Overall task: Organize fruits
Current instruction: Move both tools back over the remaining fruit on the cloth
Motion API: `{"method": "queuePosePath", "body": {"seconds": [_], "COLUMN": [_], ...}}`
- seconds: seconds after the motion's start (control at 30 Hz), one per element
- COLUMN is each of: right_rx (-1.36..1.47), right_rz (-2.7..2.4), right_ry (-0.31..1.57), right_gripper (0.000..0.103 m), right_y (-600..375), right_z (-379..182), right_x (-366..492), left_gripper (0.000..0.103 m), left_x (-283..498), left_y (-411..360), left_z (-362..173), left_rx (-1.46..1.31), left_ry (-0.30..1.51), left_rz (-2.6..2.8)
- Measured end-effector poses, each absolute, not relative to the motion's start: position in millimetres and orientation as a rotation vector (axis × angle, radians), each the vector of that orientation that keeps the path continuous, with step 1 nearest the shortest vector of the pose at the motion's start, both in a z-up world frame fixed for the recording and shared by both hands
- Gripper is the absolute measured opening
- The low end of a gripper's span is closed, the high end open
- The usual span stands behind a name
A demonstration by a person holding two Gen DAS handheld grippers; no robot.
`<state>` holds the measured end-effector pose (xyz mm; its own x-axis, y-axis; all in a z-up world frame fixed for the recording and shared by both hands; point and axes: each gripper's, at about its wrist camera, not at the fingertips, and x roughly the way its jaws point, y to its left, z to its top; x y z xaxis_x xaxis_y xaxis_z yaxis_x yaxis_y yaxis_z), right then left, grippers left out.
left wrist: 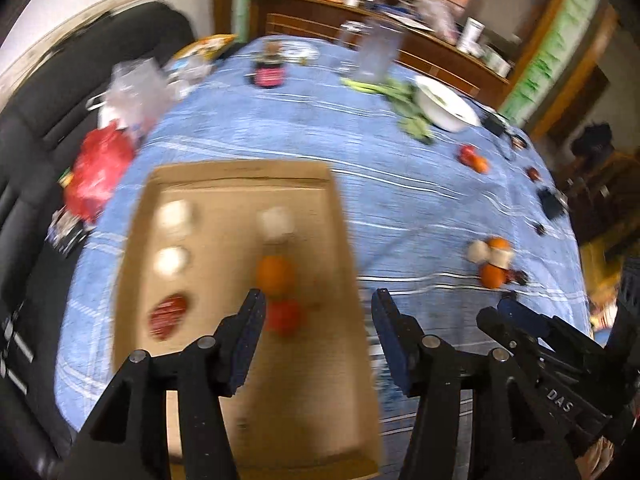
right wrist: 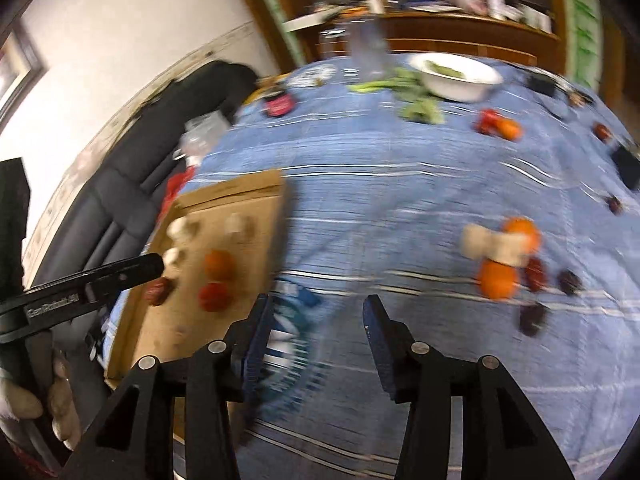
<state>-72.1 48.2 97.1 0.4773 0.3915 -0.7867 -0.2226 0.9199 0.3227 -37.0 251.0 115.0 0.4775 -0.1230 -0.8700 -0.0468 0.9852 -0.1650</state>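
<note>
Both the left gripper [left wrist: 318, 304] and right gripper [right wrist: 316, 310] are found open and empty between placements; fruits sit in the cardboard tray [left wrist: 344, 240], and the loose orange [right wrist: 498, 278] is judged next for collection.

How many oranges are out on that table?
4 that I can make out: one orange on the cardboard tray, two clustered at the right, and one farther back beside a red fruit. Blur may hide more.
</note>
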Motion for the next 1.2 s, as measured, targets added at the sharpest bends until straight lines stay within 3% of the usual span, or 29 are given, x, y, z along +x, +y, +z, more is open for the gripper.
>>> {"method": "queuePosePath", "body": {"seconds": [0.53,1.2], "right_rx": [0.343,0.429], "right_rz": [0.022,-0.013], "right_ry": [1.029,1.031], "right_gripper": [0.051,0.05], "right_y": [-149.1,-218.4], "right_z": [82.2,64.0], "right_x": [-112.1,-92.1], "left_gripper": [0.055,0.055], "left_x": [-1.3,10.9], "left_y": [60.4,59.7], "left_z": [70.1,58.4], "left_rx": [-0.073,-0.093], "left_ry": [1.193,1.183], "left_rz": [-0.323,-0.24]}}
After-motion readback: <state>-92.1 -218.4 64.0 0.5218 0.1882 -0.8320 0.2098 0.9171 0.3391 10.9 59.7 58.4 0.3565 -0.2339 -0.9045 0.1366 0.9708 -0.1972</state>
